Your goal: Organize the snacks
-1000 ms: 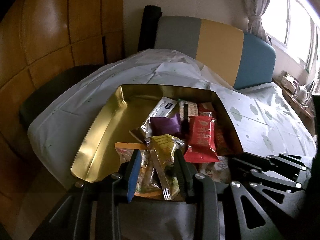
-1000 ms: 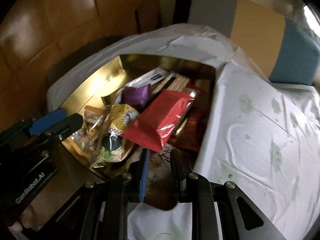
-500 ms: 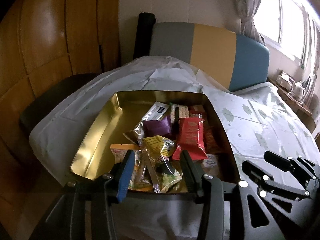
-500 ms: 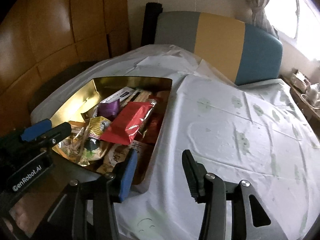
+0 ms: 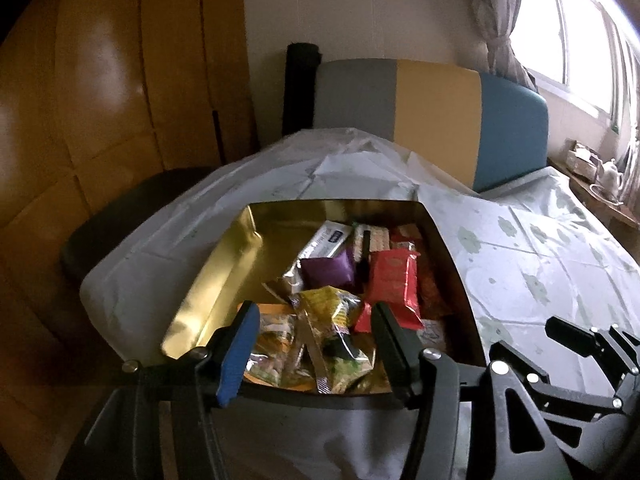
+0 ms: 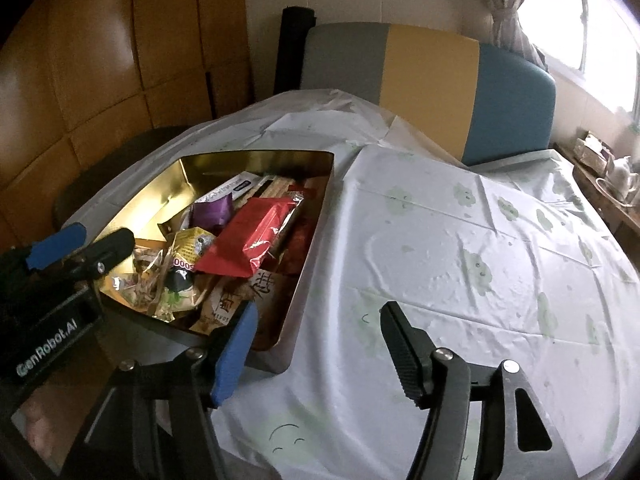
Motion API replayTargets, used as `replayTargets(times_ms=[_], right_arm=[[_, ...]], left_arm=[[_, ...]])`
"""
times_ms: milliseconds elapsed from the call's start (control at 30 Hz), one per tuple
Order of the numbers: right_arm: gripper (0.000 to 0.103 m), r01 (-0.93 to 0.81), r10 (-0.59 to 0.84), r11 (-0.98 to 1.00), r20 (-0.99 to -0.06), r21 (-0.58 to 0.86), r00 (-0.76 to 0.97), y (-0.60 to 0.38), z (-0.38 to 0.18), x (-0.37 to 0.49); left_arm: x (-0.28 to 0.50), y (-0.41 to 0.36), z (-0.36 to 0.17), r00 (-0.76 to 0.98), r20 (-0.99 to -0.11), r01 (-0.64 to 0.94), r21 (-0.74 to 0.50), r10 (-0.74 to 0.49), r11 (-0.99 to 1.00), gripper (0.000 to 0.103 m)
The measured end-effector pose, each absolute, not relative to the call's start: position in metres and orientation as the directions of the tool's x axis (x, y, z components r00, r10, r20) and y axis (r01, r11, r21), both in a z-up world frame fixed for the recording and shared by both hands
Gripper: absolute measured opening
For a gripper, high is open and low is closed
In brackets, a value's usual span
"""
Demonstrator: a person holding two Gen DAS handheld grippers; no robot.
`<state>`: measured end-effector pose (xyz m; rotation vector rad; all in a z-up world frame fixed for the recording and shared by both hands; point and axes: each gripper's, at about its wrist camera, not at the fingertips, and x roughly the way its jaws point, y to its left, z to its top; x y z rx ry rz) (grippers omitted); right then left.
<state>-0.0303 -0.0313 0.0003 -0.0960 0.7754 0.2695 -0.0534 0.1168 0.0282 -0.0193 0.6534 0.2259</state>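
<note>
Gold tin [image 5: 208, 280] of snack packets [image 5: 332, 320] lies just ahead of the left gripper [image 5: 314, 344], jaws apart, empty. Right gripper [image 6: 316, 344], also apart and empty, has it ahead-left; left is nearer.

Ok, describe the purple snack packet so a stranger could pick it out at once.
Find the gold tin on the white tablecloth. Among its heaped snacks, the purple packet lies mid-pile, left of the long red packet. It is the only purple, small, pillow-shaped wrapper there.

Black left gripper [image 5: 314, 344] and right gripper [image 6: 316, 344], one blue-padded finger each, silver screws.
</note>
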Motion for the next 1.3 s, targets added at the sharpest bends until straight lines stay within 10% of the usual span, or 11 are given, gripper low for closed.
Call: replayTargets(times_ms=[1300], right_arm=[[0.072, -0.293, 0.209, 0.956, -0.693, -0.003, 0.690, -0.0247, -0.0008, -0.0318]], left_arm=[[-0.0542, 0.1185, 0.0282, 0.769, -0.600, -0.240, 0.050, 0.221, 0.969, 0.059]])
